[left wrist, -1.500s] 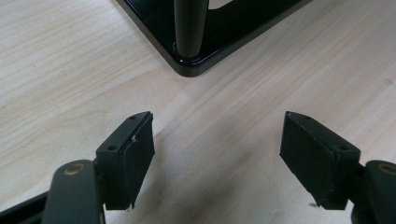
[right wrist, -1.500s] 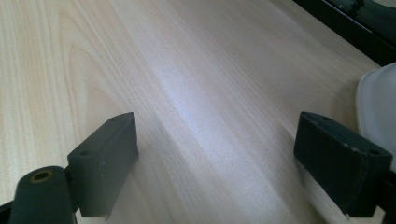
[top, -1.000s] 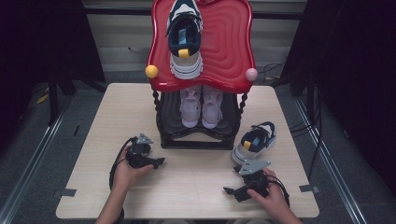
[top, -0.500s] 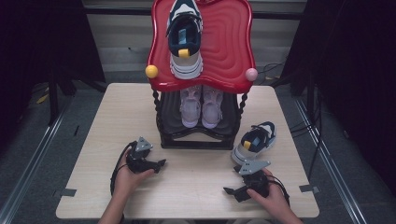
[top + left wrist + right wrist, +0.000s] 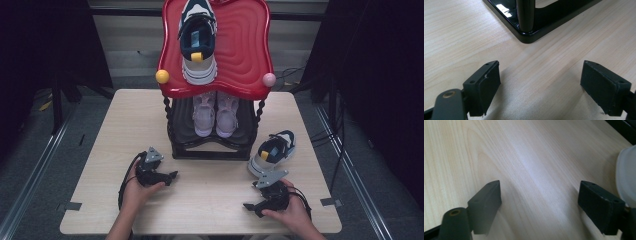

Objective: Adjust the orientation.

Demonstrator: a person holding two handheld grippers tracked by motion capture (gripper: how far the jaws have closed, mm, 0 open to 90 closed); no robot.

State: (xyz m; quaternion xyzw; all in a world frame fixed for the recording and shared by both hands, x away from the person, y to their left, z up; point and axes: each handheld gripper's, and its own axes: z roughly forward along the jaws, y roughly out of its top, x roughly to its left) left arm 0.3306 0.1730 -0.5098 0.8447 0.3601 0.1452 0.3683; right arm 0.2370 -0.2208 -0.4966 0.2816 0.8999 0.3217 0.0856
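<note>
Black L gripper [image 5: 172,175] jaws opened; nothing between.

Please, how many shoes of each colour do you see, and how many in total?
Navy and white shoes: 2 (one on the red top shelf, one on the table)
Pale pink shoes: 2 (left, right, lower shelf)
Total: 4

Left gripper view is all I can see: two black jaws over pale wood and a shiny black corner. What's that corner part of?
Observer: The base of a two-tier shoe rack with a red top shelf.
Operator: Any shoes on it?
Observer: One navy-and-white sneaker on top, a pale pink pair on the lower tier.
Operator: Where's that sneaker's mate?
Observer: A matching sneaker sits on the table, just right of the rack.
</note>
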